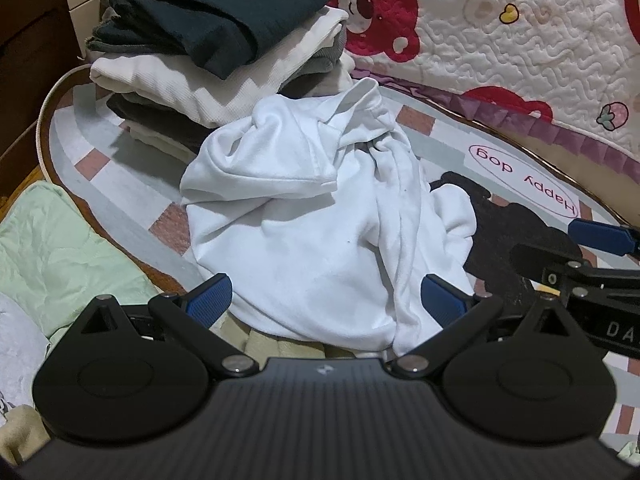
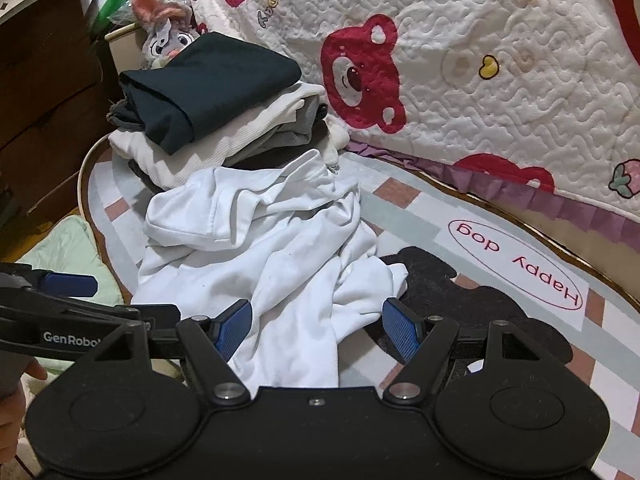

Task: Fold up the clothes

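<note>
A crumpled white garment (image 1: 312,224) lies in a heap on the patterned rug (image 1: 104,148); it also shows in the right wrist view (image 2: 260,256). Behind it stands a stack of folded clothes (image 1: 208,60) topped by a dark folded piece (image 2: 208,84). My left gripper (image 1: 326,300) is open, its blue pads on either side of the garment's near edge, just above it. My right gripper (image 2: 318,326) is open over the garment's near right part. The right gripper's fingers (image 1: 600,236) show at the right edge of the left wrist view.
A quilted bear-print bedspread (image 2: 500,80) hangs along the far right. A light green cushion (image 1: 52,248) lies at the left. A plush toy (image 2: 164,36) sits behind the stack beside dark wooden furniture (image 2: 40,80). The rug carries a "Happy dog" label (image 2: 520,264).
</note>
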Action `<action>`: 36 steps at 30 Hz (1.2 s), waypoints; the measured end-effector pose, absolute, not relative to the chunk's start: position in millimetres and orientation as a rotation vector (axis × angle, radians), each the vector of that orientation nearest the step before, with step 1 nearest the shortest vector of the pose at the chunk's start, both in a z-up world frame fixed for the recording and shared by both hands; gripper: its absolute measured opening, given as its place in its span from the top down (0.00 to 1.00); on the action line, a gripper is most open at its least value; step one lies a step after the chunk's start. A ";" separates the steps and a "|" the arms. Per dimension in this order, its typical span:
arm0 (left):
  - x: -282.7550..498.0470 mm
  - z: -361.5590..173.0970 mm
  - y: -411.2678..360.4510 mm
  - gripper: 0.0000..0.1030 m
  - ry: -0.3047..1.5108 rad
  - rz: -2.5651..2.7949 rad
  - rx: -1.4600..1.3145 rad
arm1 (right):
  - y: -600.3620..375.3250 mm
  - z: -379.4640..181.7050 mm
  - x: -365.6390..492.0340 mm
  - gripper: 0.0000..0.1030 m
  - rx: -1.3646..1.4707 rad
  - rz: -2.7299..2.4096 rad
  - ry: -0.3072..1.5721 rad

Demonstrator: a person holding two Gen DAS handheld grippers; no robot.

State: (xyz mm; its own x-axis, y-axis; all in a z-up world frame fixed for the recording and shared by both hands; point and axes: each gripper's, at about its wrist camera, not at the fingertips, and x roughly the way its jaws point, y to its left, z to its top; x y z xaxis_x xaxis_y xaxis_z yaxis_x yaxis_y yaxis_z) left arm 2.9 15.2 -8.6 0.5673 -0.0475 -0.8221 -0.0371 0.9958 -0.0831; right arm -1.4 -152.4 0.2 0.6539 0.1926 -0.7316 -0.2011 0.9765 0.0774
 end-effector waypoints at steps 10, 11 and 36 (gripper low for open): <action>3.3 -9.1 16.5 0.00 0.973 -0.011 -0.096 | -149.8 0.7 -2.3 0.26 -0.020 0.229 0.834; 3.7 -9.4 16.8 0.00 0.975 -0.011 -0.096 | -149.6 0.6 -2.3 0.26 -0.020 0.229 0.835; 17.6 -22.8 60.5 0.00 0.942 0.002 -0.185 | -153.6 -1.1 -1.2 0.21 0.086 0.349 0.822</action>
